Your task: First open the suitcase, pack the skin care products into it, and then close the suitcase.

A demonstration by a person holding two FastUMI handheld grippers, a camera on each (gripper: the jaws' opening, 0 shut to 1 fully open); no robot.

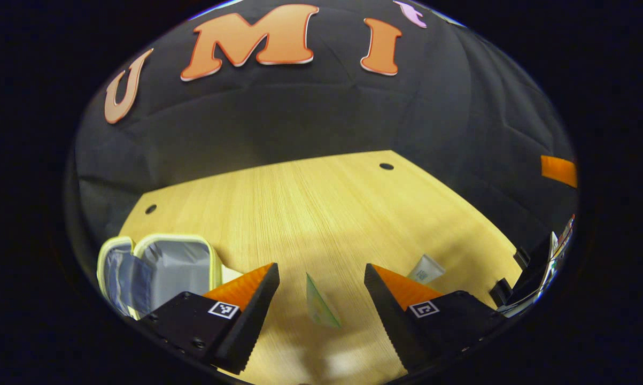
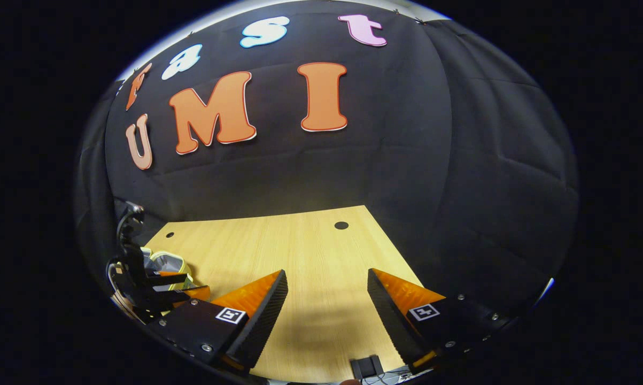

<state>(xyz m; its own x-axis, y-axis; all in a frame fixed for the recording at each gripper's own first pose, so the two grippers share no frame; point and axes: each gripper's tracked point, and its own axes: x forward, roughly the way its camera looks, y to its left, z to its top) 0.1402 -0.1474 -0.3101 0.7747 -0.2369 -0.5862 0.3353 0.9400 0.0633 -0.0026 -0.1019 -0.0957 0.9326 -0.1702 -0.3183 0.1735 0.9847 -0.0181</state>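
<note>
Wooden tabletop (image 1: 321, 214) carries the suitcase (image 1: 161, 267), lying open. Right of the suitcase lie a green sachet (image 1: 321, 302) and a white tube (image 1: 426, 268). Left tongs (image 1: 321, 299) and right tongs (image 2: 326, 305) gape, holding nothing.

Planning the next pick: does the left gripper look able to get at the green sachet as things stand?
Probably yes. The left gripper has its tongs open, and the green sachet lies on bare table right between them, nothing in the way.

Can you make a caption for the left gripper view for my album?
Open left gripper hovers over a flat green packet on the wooden table, open suitcase waiting nearby.
</note>
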